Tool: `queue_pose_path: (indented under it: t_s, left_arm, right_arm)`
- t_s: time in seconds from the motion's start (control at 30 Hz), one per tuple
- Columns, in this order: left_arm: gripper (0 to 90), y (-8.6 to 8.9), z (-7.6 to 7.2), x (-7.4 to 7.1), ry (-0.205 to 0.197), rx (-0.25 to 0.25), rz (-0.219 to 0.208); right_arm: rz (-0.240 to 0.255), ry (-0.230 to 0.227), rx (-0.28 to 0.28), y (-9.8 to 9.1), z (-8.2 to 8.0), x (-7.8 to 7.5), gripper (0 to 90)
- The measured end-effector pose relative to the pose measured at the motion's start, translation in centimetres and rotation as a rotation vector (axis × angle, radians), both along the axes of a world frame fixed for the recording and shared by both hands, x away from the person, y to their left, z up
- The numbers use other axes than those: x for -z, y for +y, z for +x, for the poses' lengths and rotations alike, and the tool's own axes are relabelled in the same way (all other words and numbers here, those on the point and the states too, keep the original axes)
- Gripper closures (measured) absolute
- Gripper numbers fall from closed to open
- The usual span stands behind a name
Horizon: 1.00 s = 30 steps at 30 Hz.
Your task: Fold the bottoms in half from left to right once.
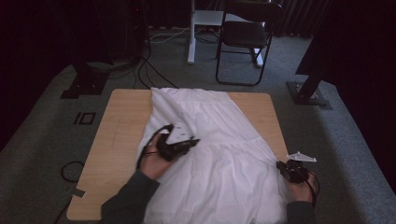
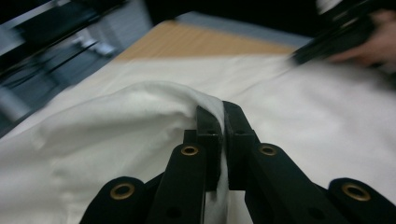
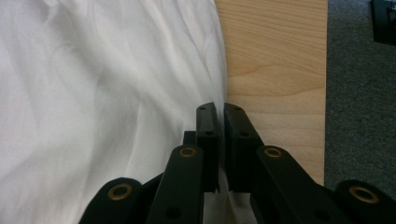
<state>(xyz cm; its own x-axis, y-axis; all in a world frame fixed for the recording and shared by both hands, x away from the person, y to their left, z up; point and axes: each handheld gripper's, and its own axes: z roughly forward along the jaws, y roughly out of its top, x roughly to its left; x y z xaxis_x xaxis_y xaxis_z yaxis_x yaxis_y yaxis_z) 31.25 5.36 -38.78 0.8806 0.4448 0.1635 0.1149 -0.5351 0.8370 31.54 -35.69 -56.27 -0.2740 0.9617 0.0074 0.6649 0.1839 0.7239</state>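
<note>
Left claw (image 2: 223, 122) pinches the white cloth (image 2: 140, 121); high view adds a chair (image 1: 245, 35).

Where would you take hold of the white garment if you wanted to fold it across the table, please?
Probably by its side edges, as now: the left gripper pinches a raised fold of the white garment, and the right gripper clamps the hem beside the bare table. Thin edges fit shut jaws.

Dim high view, dark surroundings, left gripper view motion-blurred, right gripper view sharper, evenly lit
</note>
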Motion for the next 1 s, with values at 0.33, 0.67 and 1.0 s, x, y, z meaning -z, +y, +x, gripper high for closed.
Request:
queue_pose_path:
  t_s: [0.33,0.67,1.0]
  left_arm:
    - [62.1,-3.6,2.2,4.5,0.138,0.012,0.016]
    - [53.8,8.7,1.5,6.1,0.093,-0.325,0.038]
    - [46.3,16.2,-0.3,12.9,0.266,-0.505,0.032]
  right_arm:
    - [-0.021,0.016,0.026,0.4,0.1,-0.2,59.4]
    - [0.000,-0.124,-0.182,7.6,-1.1,-5.5,65.0]
    - [0.033,-0.056,-0.315,14.5,2.4,-5.1,52.9]
